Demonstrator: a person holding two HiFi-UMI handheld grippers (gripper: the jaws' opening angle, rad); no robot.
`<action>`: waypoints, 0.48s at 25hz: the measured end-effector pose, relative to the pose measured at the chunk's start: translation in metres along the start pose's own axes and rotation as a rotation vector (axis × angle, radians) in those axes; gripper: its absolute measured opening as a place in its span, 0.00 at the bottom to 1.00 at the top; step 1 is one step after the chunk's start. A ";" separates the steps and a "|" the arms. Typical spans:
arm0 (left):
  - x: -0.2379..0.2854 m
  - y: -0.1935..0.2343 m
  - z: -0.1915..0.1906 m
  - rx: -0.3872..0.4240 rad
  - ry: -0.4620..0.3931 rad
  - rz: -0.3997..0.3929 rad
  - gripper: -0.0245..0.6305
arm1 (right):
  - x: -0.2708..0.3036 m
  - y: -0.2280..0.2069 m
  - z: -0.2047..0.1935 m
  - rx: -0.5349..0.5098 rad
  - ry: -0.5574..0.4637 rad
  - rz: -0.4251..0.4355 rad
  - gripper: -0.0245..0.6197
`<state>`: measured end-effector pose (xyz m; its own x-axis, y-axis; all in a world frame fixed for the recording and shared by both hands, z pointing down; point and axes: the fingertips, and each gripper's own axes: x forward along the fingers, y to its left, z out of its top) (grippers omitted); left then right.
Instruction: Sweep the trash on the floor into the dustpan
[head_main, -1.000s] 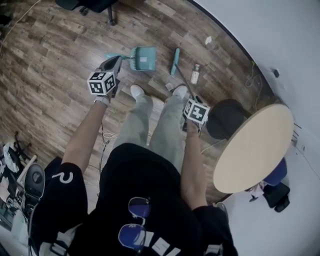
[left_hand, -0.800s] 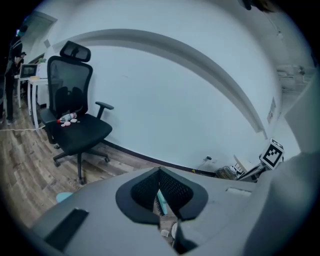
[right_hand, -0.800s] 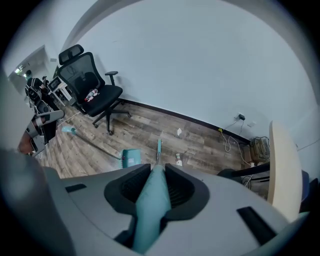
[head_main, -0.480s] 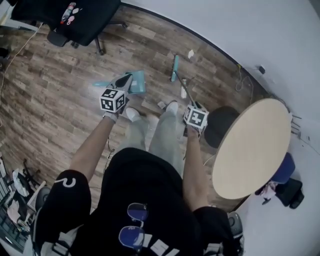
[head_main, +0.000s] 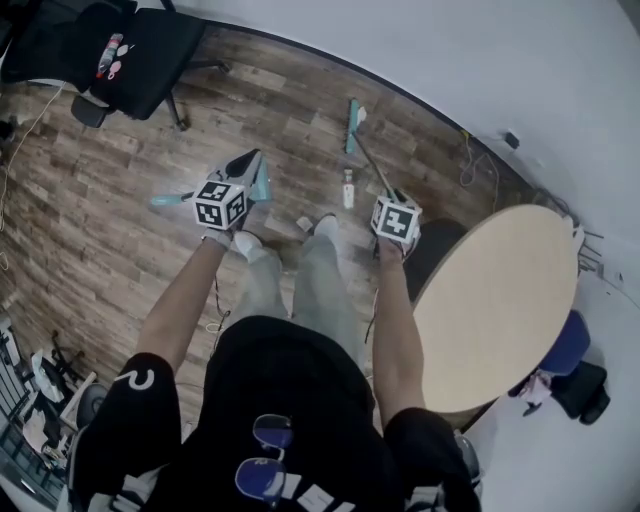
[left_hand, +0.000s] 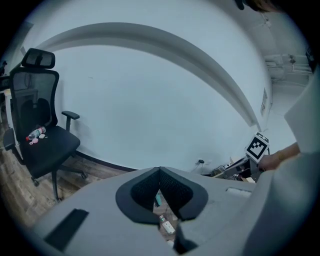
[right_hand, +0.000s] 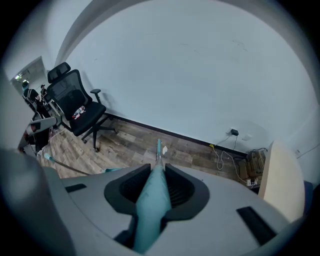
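A teal broom lies in my right gripper (head_main: 390, 198), which is shut on its handle (right_hand: 152, 200). The broom head (head_main: 352, 125) rests on the wood floor near the wall, beside a white paper scrap (head_main: 361, 116). A small bottle (head_main: 348, 188) lies between the broom head and the person's feet. The teal dustpan (head_main: 263, 180) sits low, just right of my left gripper (head_main: 248, 158), and is partly hidden by it. Its long handle ends in a teal grip (head_main: 165, 200) to the left. In the left gripper view the left gripper (left_hand: 160, 170) has its pads meeting at the tips, with only floor showing behind.
A black office chair (head_main: 130, 50) stands at the far left by the wall. A round wooden table (head_main: 500, 300) and a dark stool (head_main: 440, 250) stand close on the right. A cable (head_main: 475, 160) trails along the wall. The person's shoes (head_main: 318, 224) stand behind the bottle.
The broom head has moved forward past the bottle, up to the white scrap by the wall. The left gripper has come level with the dustpan. The head view has swung toward the wall.
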<state>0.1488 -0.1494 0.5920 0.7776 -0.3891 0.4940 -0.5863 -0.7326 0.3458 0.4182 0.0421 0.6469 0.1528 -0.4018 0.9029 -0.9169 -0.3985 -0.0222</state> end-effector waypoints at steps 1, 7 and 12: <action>0.014 -0.004 0.004 -0.002 -0.002 0.003 0.04 | 0.009 -0.014 0.011 -0.009 -0.003 -0.007 0.17; 0.091 -0.031 0.022 0.000 -0.023 0.007 0.04 | 0.071 -0.085 0.064 -0.071 0.011 -0.044 0.17; 0.130 -0.047 0.017 0.004 -0.017 0.005 0.04 | 0.123 -0.122 0.071 -0.119 0.088 -0.096 0.17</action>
<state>0.2810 -0.1750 0.6262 0.7785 -0.4024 0.4817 -0.5894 -0.7326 0.3404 0.5756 -0.0175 0.7299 0.2140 -0.2905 0.9327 -0.9377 -0.3288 0.1127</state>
